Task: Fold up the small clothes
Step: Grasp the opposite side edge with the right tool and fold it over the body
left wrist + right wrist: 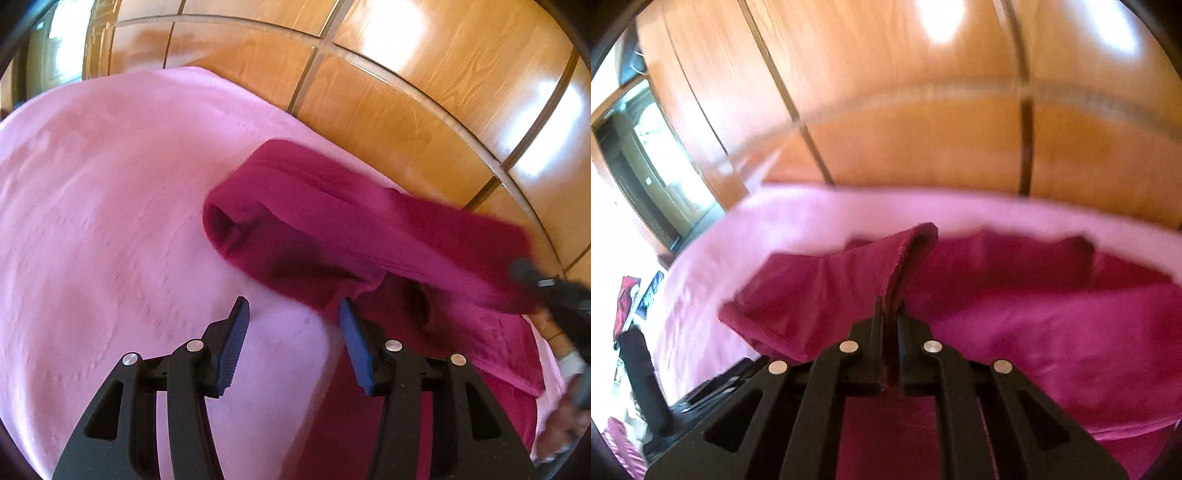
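Magenta garment cloth is pinched tight between the fingers of my right gripper, which have closed flat on a raised fold of its edge, so a ridge of fabric runs up and away from the pads toward the far side of the garment. My left gripper stands about half open with nothing between its blue pads; one pad sits just at the near edge of the garment, the other over bare sheet beside it. The garment lies spread on the pink bed sheet, with one end rolled into a soft open loop on the side away from my right gripper, and wooden wardrobe doors stand beyond its far edge. I judge it light, limp and not slippery: it will sag and drag from any single hold, so a hem or corner is the place to take it, with both hands keeping the edge taut. Both my grippers point down at a slant toward the garment, the right one lifted so its cloth hangs clear of the sheet.
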